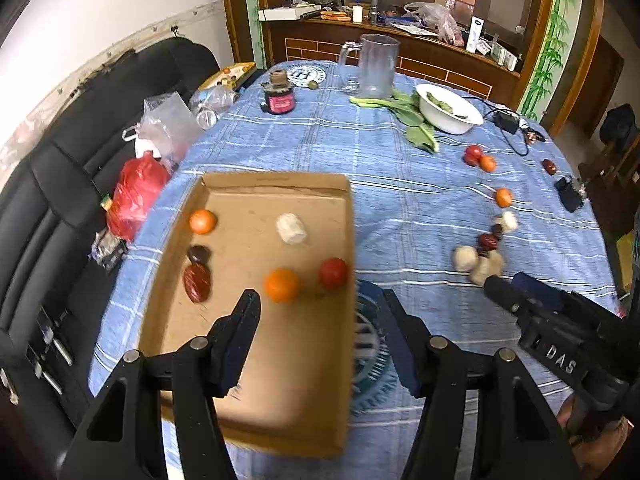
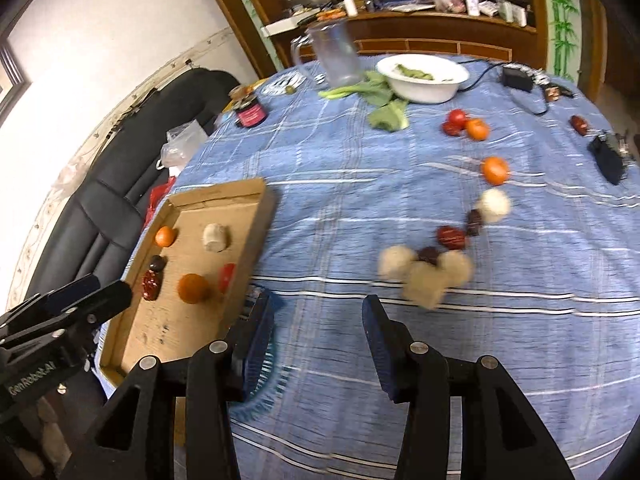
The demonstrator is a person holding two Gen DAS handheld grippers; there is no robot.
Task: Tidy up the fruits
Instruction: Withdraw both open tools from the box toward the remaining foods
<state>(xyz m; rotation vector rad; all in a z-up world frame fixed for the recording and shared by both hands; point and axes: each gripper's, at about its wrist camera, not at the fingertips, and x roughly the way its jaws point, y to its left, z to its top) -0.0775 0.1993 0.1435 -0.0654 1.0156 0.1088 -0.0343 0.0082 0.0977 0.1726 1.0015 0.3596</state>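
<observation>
The left gripper (image 1: 320, 300) gapes wide and empty over the cardboard tray (image 1: 248, 412), an orange (image 1: 281, 284) at its 12 o'clock. The right gripper (image 2: 316, 316), equally spread and empty, has pale, blurred, perhaps peeled fruit (image 2: 426, 276) at 1 o'clock.

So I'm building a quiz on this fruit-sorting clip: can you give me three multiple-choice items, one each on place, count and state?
1. Where is the shallow brown cardboard tray?
A on the black sofa
B on the blue plaid tablecloth
C in the white bowl

2. How many round orange fruits lie in the tray?
A two
B four
C none

3. How do the left gripper and right gripper stand?
A both open, empty
B both shut
C left holds fruit

Answers: B, cloth shows all round it; A, one far, one near; A, fingers apart, nothing between.
</observation>
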